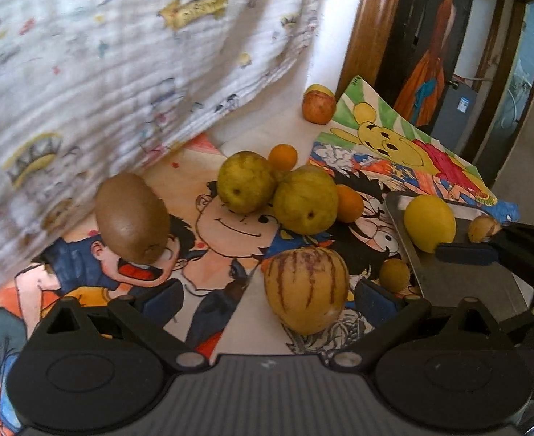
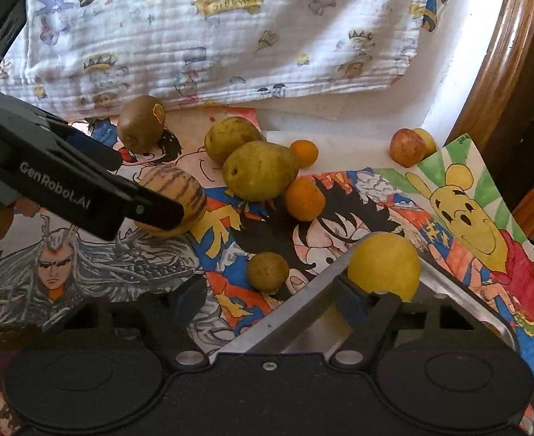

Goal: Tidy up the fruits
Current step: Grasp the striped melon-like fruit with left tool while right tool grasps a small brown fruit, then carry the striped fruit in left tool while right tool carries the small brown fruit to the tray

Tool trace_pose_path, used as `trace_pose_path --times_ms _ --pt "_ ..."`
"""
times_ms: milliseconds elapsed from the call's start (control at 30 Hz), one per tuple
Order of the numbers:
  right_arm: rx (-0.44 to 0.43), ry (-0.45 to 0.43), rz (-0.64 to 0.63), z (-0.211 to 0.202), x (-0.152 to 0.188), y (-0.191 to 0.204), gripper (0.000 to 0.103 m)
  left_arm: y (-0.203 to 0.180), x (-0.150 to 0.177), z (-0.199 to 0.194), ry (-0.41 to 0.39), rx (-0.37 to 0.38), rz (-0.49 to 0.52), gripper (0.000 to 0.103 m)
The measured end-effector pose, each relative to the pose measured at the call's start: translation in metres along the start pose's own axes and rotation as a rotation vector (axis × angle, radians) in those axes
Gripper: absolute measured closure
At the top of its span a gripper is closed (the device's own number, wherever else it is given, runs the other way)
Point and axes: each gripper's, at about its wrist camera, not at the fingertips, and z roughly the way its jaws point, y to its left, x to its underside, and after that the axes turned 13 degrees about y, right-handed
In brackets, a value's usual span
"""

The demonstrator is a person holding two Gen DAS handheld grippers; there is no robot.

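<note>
Left gripper (image 1: 267,296) wide open around striped melon (image 1: 306,289), right gripper (image 2: 267,296) open

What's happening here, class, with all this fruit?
A person with two hand-held grippers is sorting fruit on cartoon drawings. The left gripper, open, sits around the striped melon. The right gripper, also open, is beside the yellow fruit already on the metal tray. The other fruit lies loose.

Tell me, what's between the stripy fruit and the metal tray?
A small brown fruit sits on the drawings between the stripy fruit and the metal tray. The right wrist view shows it best.
</note>
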Motion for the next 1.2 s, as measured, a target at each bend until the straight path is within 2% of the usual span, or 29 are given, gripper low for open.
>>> trace_pose_path --times_ms 100,367,600,700,967,1000,1200 --pt "-0.002 -0.002 0.003 0.0051 0.0 0.0009 0.032 -0.0031 -0.0016 0.0016 0.002 0.007 0.008 0.003" --pt "-0.001 -0.022 -0.008 0.0082 -0.0002 0.0 0.052 -0.0031 -0.0048 0.0066 0.019 0.046 -0.007 0.015" --pt "-0.004 -0.035 -0.005 0.01 -0.0009 -0.001 0.06 -0.0038 -0.0063 0.0095 0.028 0.062 -0.013 0.026" --pt "-0.017 -0.039 -0.007 0.0104 -0.0006 0.0002 0.068 -0.0034 -0.007 0.0101 0.029 0.066 -0.015 0.03" --pt "-0.012 -0.041 0.003 0.011 0.0003 0.0002 0.072 -0.0046 -0.008 0.0102 0.037 0.096 -0.009 0.043" --pt "-0.012 -0.041 0.003 0.0111 0.0005 0.0001 0.072 -0.0048 -0.0082 0.0103 0.04 0.103 -0.008 0.047" --pt "-0.013 -0.049 0.015 0.0102 0.0014 0.0015 0.073 -0.0072 -0.0067 0.0083 0.038 0.097 -0.018 0.048"
